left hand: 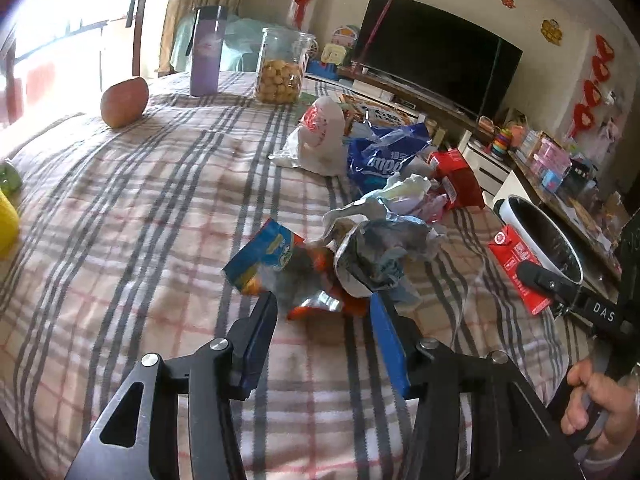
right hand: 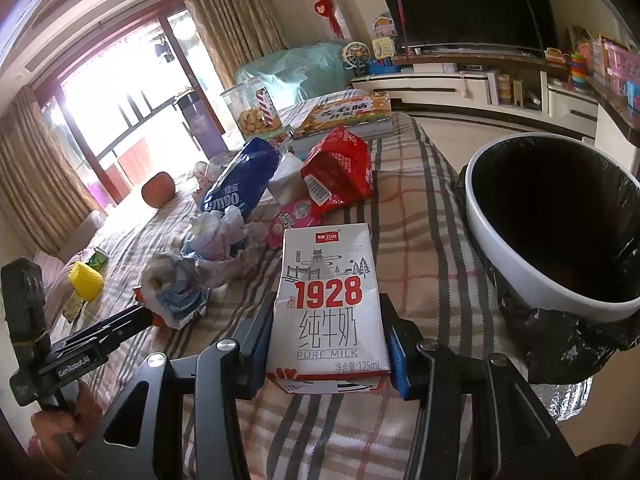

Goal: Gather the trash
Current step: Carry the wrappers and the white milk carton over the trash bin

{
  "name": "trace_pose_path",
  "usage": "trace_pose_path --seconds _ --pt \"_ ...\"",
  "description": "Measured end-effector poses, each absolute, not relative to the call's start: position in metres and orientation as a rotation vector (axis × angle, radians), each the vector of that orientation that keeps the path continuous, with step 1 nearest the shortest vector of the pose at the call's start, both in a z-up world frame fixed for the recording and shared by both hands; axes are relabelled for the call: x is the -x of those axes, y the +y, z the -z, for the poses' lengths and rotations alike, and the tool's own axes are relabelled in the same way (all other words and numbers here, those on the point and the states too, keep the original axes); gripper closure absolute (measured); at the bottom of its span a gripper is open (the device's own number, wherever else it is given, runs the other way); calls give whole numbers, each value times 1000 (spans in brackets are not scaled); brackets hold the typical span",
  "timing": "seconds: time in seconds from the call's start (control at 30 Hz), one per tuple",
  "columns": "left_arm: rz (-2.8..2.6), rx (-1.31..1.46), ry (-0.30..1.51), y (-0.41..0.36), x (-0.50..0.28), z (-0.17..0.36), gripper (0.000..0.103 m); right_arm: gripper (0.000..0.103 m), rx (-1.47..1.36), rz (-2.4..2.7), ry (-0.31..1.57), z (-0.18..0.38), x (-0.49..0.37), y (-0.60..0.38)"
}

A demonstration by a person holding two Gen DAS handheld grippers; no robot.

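Plaid bedcover (right hand: 420,208) near its right edge: the right gripper (right hand: 328,340) pinches the milk carton (right hand: 330,300) beside the bin (right hand: 500,240), the left gripper (left hand: 324,312) is spread before crumpled wrappers (left hand: 372,256), so the smooth carton could slip short of the bin.

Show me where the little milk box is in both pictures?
Left wrist view: the milk carton sits far right, its red side showing, gripped by the right gripper, beside the bin.
Right wrist view: the carton fills the lower centre, white front with "1928", between the right gripper fingers.
Shared landmark: the white bin with its black bag.
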State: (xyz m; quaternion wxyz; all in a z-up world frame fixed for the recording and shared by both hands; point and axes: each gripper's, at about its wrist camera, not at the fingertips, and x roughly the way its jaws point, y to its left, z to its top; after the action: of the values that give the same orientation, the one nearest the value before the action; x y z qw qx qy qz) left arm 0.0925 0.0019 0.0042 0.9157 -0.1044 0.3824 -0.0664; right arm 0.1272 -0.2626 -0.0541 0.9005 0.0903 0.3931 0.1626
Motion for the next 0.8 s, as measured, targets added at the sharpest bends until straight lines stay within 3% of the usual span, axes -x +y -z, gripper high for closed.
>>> trace_pose_path --seconds 0.2,0.8 --pt "115 205 811 12 -94 4 48 55 -195 -332 813 55 -127 -264" --pt "146 453 851 63 -127 19 48 55 -209 -313 821 57 -130 -259"
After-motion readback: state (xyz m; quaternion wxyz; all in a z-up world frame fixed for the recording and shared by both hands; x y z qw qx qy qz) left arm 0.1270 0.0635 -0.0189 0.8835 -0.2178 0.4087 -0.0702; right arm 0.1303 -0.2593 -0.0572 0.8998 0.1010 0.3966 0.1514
